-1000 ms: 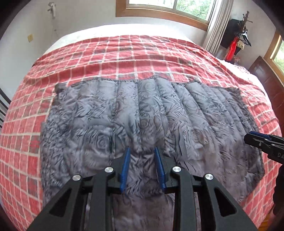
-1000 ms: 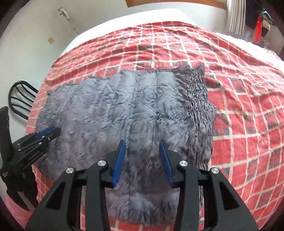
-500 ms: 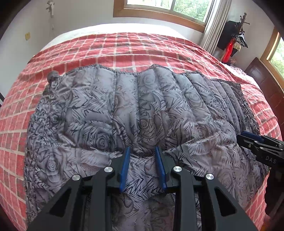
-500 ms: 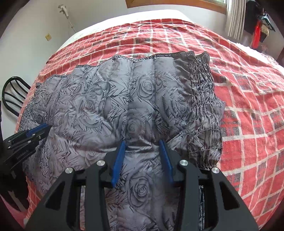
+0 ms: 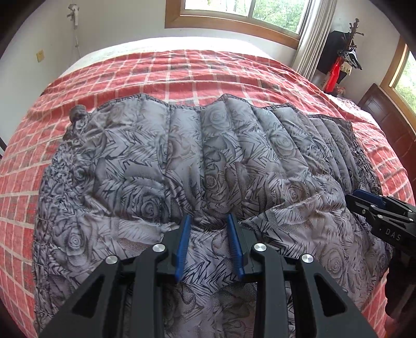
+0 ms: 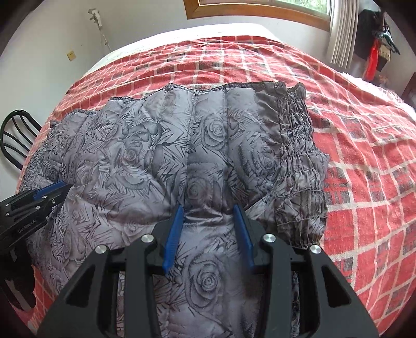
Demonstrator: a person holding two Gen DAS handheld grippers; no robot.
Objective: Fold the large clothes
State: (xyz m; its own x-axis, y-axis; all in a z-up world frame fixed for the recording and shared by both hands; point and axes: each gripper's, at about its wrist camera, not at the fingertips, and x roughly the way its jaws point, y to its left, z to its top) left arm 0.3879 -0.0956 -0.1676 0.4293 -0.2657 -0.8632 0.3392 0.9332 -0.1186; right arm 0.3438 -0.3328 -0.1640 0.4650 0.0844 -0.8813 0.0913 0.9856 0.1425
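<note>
Grey rose-print quilted garment (image 5: pixel 197 161) lies spread on the bed, its near edge bunched between the jaws of the left gripper (image 5: pixel 209 221) and also of the right gripper (image 6: pixel 208 210), both clamped on the fabric. Carry both hands forward together and level, so that the near edge meets the far hem squarely. Under it is a red checked blanket (image 5: pixel 182 70), with a wood-framed window (image 5: pixel 234 23) and a coat stand (image 5: pixel 343 57) behind.
</note>
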